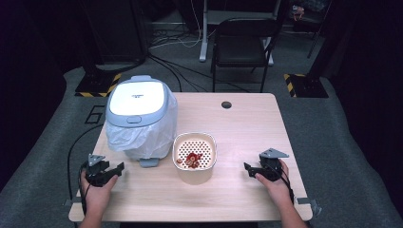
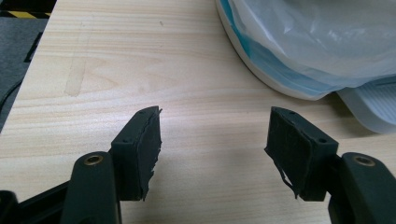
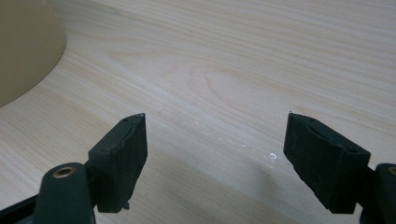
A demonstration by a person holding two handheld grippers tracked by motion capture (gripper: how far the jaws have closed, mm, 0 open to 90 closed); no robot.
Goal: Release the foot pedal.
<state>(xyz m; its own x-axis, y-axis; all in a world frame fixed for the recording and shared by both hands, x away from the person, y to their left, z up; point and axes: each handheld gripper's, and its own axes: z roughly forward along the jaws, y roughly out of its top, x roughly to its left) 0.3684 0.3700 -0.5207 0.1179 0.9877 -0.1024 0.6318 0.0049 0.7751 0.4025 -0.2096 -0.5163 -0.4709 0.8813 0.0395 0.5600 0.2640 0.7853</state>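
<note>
A pale blue-grey bin (image 1: 140, 118) with a white lid and a clear plastic liner stands at the table's back left. To its right sits a cream perforated bowl (image 1: 195, 159) holding red scraps (image 1: 192, 160). My left gripper (image 1: 116, 168) rests low near the front left edge, pointing right toward the bin, open and empty. In the left gripper view the gripper (image 2: 215, 140) has bare wood between its jaws and the bin (image 2: 299, 46) ahead to the right. My right gripper (image 1: 247, 167) lies at the front right, pointing left at the bowl, open. In its own view the right gripper (image 3: 215, 154) is empty, with the bowl's wall (image 3: 23, 46) at the far left.
The bin's foot pedal (image 1: 148, 162) juts out toward the front. A cable hole (image 1: 226, 104) sits near the wooden table's (image 1: 247, 128) far edge. Beyond the table stands a black chair (image 1: 242, 42), with cables on the floor.
</note>
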